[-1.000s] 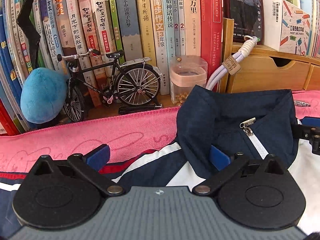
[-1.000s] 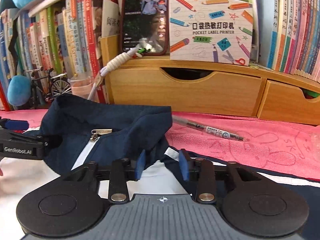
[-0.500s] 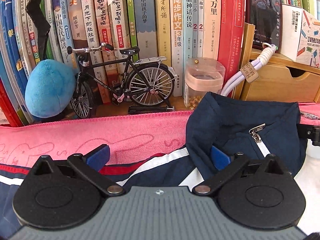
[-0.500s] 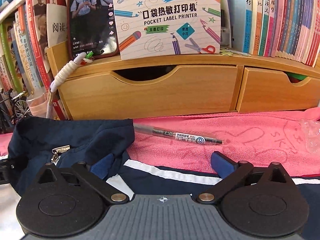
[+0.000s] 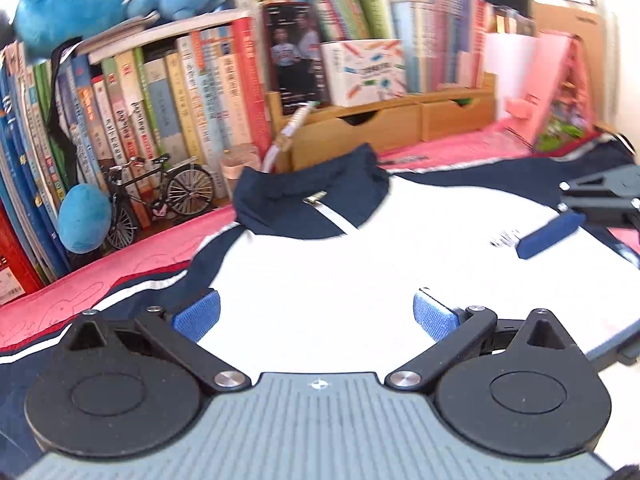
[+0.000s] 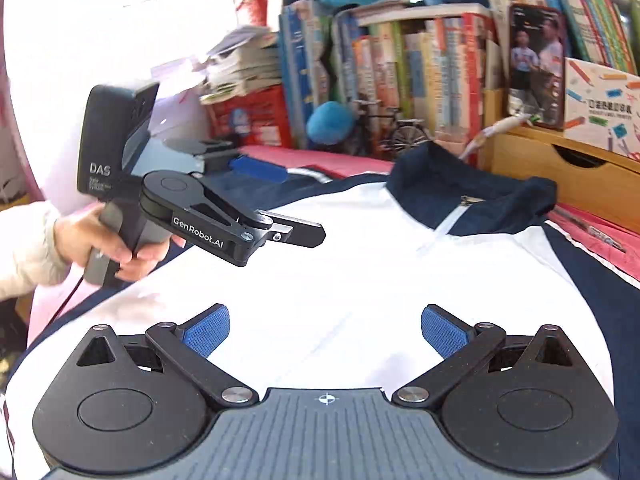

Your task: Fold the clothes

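Note:
A white jacket (image 5: 340, 272) with a navy collar (image 5: 288, 200) and navy sleeves lies spread flat, front up, on a pink towel (image 5: 80, 292). My left gripper (image 5: 316, 316) hovers over the jacket's white chest, open, with nothing between its blue pads. The right wrist view shows the same jacket (image 6: 360, 280) and its collar (image 6: 480, 200). My right gripper (image 6: 325, 332) is open wide above the white cloth and holds nothing. The left gripper (image 6: 280, 200) is seen there from the side, carried by a hand (image 6: 116, 248) over the jacket's left part.
Behind the towel stands a row of books with a model bicycle (image 5: 160, 196) and a blue plush ball (image 5: 82, 222) in front. A wooden drawer unit (image 5: 384, 128) sits behind the collar. A pen (image 6: 588, 232) lies on the towel by the collar.
Both grippers have drawn back and up from the collar, so the whole jacket front now shows. The right jaws, narrow around the collar's edge a second ago, have opened wide and let go.

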The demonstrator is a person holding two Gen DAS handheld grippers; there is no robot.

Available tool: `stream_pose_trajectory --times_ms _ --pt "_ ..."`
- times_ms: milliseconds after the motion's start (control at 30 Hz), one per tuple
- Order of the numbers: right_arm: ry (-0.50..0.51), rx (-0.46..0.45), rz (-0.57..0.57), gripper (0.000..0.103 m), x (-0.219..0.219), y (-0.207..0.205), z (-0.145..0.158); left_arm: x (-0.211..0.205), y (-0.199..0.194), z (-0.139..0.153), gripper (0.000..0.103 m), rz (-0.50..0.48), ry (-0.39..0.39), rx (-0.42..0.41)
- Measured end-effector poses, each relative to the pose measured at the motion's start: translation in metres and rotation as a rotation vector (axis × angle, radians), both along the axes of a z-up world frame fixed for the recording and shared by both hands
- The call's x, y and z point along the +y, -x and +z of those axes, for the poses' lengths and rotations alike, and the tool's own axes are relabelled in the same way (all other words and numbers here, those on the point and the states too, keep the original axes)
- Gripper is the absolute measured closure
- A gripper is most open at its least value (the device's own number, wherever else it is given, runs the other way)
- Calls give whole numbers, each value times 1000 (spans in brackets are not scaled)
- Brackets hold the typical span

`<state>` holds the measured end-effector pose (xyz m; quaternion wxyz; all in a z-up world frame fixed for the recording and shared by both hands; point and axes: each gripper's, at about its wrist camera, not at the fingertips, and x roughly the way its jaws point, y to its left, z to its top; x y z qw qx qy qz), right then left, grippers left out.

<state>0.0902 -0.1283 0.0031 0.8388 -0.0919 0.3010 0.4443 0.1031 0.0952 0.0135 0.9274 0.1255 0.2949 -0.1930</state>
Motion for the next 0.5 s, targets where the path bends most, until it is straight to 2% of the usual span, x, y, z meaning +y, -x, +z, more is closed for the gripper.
stream_pose_trajectory --times_ms 133,233,400,500 --pt "100 2 112 0 1 67 -9 -17 68 -16 0 -193 -104 58" --pt "156 2 144 0 -3 107 -23 -26 118 -31 0 -277 -164 22" --pt "118 -3 121 0 -31 155 -22 -25 165 -36 0 -341 -158 64" --pt "127 -22 119 0 -48 182 -21 -22 190 -36 0 -359 -168 54"
